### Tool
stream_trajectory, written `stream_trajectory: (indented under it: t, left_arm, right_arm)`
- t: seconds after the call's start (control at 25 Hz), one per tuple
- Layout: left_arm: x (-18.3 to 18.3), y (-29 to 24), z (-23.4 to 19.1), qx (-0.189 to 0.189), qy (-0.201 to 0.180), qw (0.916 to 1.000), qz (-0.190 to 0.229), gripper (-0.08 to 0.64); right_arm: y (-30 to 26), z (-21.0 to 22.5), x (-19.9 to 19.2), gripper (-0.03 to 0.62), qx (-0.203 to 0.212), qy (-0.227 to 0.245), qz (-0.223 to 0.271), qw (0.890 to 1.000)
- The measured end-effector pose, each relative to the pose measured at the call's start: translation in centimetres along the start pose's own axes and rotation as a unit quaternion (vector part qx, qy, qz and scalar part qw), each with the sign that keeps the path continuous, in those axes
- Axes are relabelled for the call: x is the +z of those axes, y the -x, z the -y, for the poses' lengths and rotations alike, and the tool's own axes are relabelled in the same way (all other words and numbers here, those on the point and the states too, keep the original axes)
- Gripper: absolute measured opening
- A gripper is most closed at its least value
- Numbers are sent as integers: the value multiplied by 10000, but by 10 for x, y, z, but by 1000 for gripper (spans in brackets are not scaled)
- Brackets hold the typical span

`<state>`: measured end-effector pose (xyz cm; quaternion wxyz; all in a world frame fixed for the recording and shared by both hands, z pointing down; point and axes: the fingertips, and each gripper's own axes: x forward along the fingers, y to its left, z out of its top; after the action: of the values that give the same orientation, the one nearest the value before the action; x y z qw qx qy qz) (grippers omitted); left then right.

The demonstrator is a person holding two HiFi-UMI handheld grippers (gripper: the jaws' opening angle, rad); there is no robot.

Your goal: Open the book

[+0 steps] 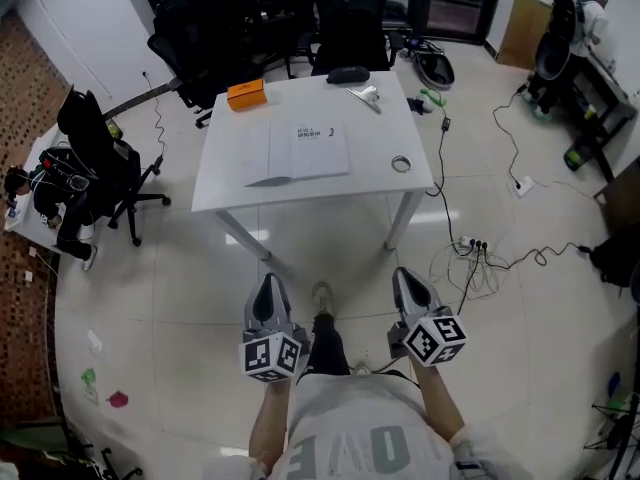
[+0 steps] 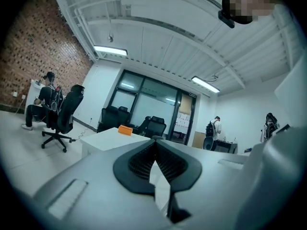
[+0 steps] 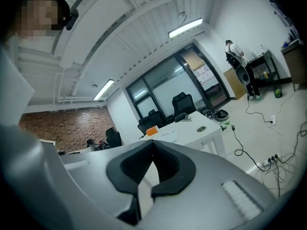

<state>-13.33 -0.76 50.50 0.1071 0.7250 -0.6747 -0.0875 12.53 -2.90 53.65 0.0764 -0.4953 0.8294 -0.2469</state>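
**Both grippers shut and empty, well apart from the book**

The left gripper point(image 1: 268, 286) and the right gripper point(image 1: 407, 280) are held low in front of the person, over the pale tiled floor point(image 1: 330, 243). In each gripper view the two black pads meet, with nothing between them.

The thin white book point(image 1: 298, 152) lies flat in the middle of the white rectangular table point(image 1: 230, 193), well apart from both grippers. From the head view it seems to lie with two white pages spread, so I judge it may be open already, though the view is too far to be sure.

What could go wrong from here:

- With the jaws together, a gripper cannot take a page or a cover. It could only push the book, and a light book on a smooth table would probably slide.
- The loose black cables point(image 1: 470, 263) lie on the floor near the table's right leg. A step towards that side could catch on them.
- The small grey ring point(image 1: 401, 163) lies near the book's right edge and the orange box point(image 1: 245, 93) behind it. A wide reach could knock either one.
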Motion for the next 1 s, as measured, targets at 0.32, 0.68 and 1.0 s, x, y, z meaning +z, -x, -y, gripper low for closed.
stream_trajectory:
  t: [0.32, 0.68, 1.0]
  left_arm:
    - [16, 85, 45, -193, 46, 9997, 160, 11]
    - [31, 104, 68, -491, -96, 9983, 299, 11]
    - [32, 115, 63, -492, -40, 9982, 330, 11]
  right_arm:
    - [75, -57, 3, 3, 504, -41, 93, 9987]
    - [93, -93, -1, 2, 527, 128, 56, 9985]
    - [100, -111, -8, 2, 539, 342, -59, 9979]
